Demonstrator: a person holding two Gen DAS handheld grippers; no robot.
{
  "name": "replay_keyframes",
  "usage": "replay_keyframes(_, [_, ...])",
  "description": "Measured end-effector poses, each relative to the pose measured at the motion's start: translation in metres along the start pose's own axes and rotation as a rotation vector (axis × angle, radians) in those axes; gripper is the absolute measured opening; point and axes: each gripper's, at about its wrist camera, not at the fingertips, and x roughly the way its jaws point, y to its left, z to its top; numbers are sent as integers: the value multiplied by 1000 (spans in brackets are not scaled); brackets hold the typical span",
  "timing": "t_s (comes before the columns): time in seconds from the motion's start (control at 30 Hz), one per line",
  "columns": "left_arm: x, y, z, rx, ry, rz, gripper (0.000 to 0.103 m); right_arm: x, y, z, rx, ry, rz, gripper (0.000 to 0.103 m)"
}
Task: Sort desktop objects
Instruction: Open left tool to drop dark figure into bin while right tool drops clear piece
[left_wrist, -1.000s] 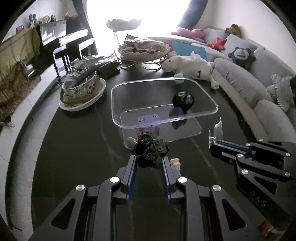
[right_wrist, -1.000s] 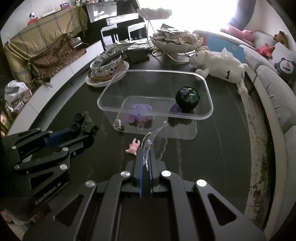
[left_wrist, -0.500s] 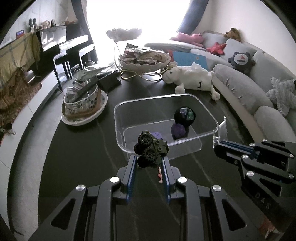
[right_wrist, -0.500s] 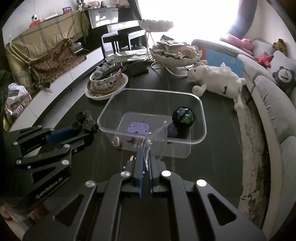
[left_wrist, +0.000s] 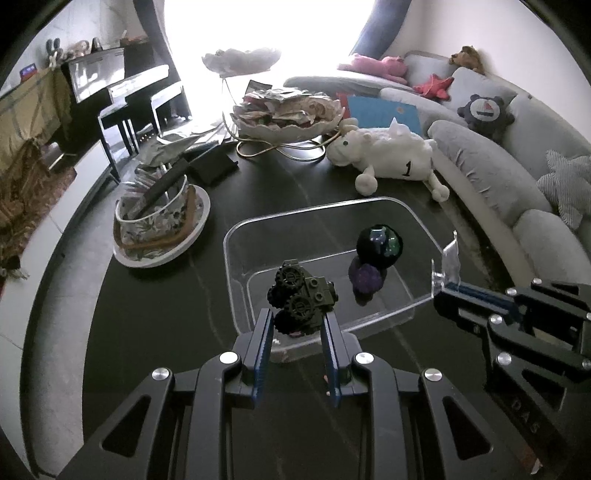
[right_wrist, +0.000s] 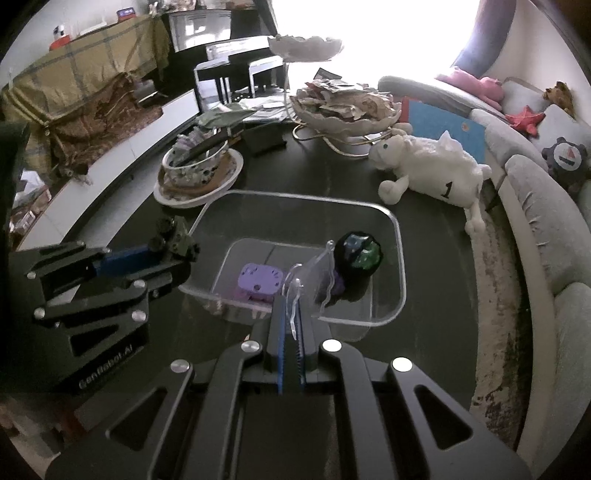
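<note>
My left hand-held gripper (left_wrist: 297, 325), still grasping the toy truck (left_wrist: 301, 295), has moved from the worktop (left_wrist: 155, 317) to above the clear bin (left_wrist: 236, 273). My right hand-held gripper (right_wrist: 291, 314), clenched on a clear plastic piece (right_wrist: 314, 277), followed.

The dark worktop (left_wrist: 147, 314) carries a clear plastic bin (left_wrist: 236, 266), a patterned bowl on a plate (left_wrist: 155, 218), a white plush sheep (left_wrist: 391, 155), a black box (left_wrist: 214, 168) and a shell-shaped dish of papers (left_wrist: 288, 118).
</note>
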Motion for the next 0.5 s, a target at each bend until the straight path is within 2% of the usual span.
replay_keyframes(0.5, [33,-6,32,16,26,7,24,37,-13,25,19,41,6,4])
